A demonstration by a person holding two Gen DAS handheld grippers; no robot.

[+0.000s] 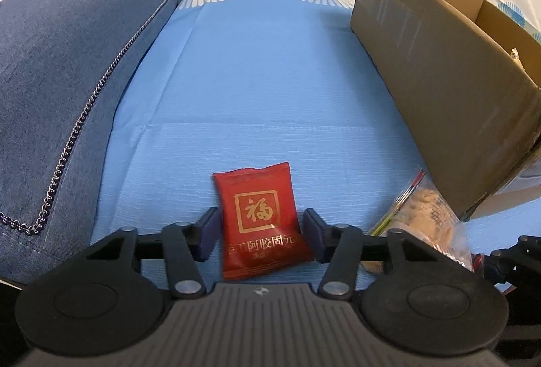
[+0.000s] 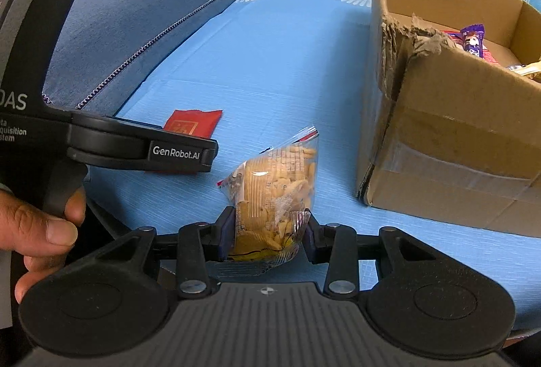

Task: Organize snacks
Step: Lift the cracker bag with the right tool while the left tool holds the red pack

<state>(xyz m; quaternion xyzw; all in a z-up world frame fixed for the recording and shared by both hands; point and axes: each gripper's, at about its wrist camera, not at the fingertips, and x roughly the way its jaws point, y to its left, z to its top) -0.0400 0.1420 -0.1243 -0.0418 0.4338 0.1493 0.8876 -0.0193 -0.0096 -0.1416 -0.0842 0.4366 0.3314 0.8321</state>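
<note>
A red snack packet (image 1: pixel 258 215) with gold characters lies flat on the blue cloth (image 1: pixel 270 96). My left gripper (image 1: pixel 260 231) is open and straddles the packet's lower half, with a pad close to each edge. My right gripper (image 2: pixel 267 231) is shut on a clear bag of biscuits (image 2: pixel 280 177) and pinches its lower part. The same bag (image 1: pixel 426 215) shows to the right in the left wrist view. From the right wrist camera, the red packet (image 2: pixel 192 123) peeks out from behind the left tool's black housing (image 2: pixel 135 150).
An open cardboard box (image 2: pixel 456 137) stands on the right with a torn corner, and several wrapped snacks (image 2: pixel 473 42) lie inside it. A blue sofa armrest (image 1: pixel 67 79) borders the cloth on the left. A person's hand (image 2: pixel 40 231) grips the left tool.
</note>
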